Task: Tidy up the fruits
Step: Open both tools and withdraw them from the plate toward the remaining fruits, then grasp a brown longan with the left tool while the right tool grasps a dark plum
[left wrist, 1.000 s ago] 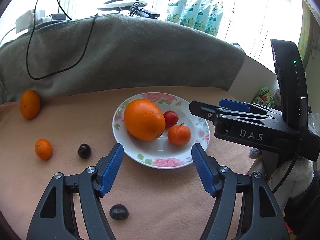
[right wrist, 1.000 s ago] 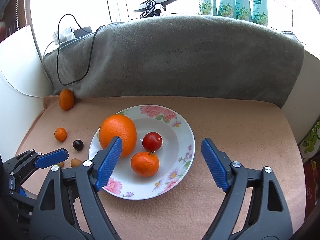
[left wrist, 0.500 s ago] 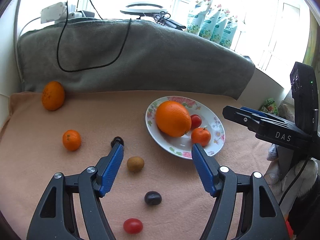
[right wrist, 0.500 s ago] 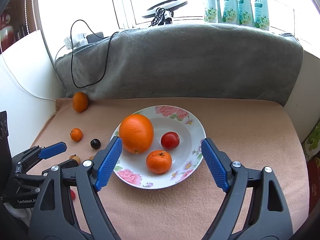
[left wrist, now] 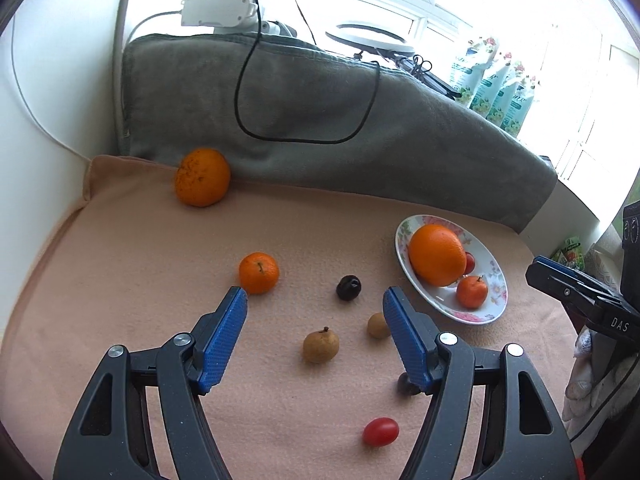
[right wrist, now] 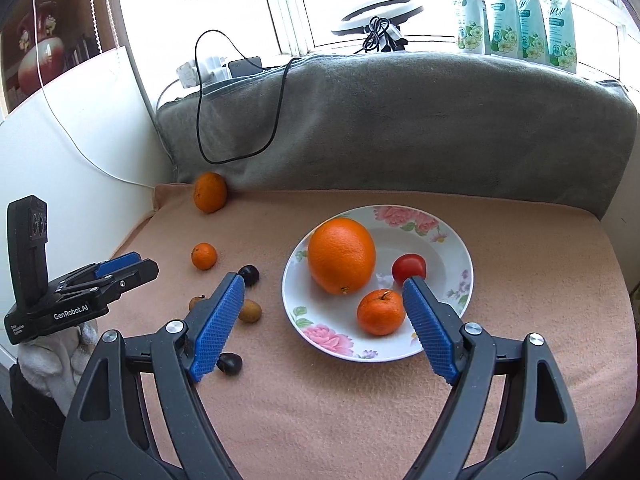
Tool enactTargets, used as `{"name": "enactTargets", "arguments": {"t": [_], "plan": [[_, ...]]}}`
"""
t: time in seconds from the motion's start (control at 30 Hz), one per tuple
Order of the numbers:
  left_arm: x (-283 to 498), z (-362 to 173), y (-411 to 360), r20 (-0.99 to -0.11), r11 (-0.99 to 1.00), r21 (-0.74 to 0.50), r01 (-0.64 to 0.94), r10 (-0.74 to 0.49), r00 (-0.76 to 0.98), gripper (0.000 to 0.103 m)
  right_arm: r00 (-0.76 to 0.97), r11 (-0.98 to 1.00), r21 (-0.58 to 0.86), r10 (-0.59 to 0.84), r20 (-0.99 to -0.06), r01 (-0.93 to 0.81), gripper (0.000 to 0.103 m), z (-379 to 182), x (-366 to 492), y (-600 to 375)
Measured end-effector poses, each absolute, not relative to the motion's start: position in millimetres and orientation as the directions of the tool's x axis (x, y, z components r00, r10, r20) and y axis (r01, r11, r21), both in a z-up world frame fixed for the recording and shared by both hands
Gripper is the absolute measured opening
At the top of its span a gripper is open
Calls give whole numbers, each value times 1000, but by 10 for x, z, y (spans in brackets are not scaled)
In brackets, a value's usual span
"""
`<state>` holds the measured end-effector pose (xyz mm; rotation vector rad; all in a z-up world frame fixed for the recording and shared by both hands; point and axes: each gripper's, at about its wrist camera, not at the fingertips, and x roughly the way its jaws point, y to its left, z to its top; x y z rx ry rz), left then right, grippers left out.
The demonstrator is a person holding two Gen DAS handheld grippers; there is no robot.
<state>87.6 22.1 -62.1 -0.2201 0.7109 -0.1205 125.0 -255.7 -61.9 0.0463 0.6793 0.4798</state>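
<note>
A flowered plate (right wrist: 448,240) (left wrist: 496,276) holds a big orange (right wrist: 341,255), a small mandarin (right wrist: 380,312) and a red tomato (right wrist: 409,267). Loose on the peach cloth lie a mandarin (left wrist: 259,273), a larger orange (left wrist: 202,176) by the grey cushion, a dark plum (left wrist: 348,287), two brown longans (left wrist: 321,345) (left wrist: 378,325), a second dark fruit (left wrist: 406,384) and a red cherry tomato (left wrist: 380,431). My left gripper (left wrist: 314,300) hangs open above the loose fruit, empty. My right gripper (right wrist: 322,290) hovers open in front of the plate, empty.
A grey cushion (right wrist: 400,120) with a black cable (right wrist: 240,112) walls the back. A white wall (right wrist: 80,152) closes the left side. Pouches (right wrist: 516,12) and a ring light (right wrist: 378,12) stand on the window sill. The cloth's right edge drops off beyond the plate.
My left gripper has swung left, from over the plate to over the loose fruit, so the plate now sits at the right of its view. My right gripper drifted slightly; both stayed open.
</note>
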Motion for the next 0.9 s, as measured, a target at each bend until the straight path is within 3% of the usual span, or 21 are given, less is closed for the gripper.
{"name": "enactTargets", "arguments": {"t": [0.2, 0.6, 0.7, 0.9], "plan": [[830, -761, 385, -657, 968, -253, 0, -172, 734, 70, 641, 869, 178, 466, -610, -462, 84, -709, 1144, -2371], [765, -984, 397, -685, 956, -293, 0, -210, 698, 58, 575, 835, 149, 482, -661, -529, 84, -971, 996, -2044], [784, -1030, 335, -692, 953, -301, 20, -233, 683, 48, 547, 823, 142, 483, -684, -550, 74, -1063, 978, -1938], [835, -1105, 223, -707, 954, -296, 47, -252, 661, 44, 495, 806, 173, 500, -711, -566, 62, -1210, 1015, -1841]]}}
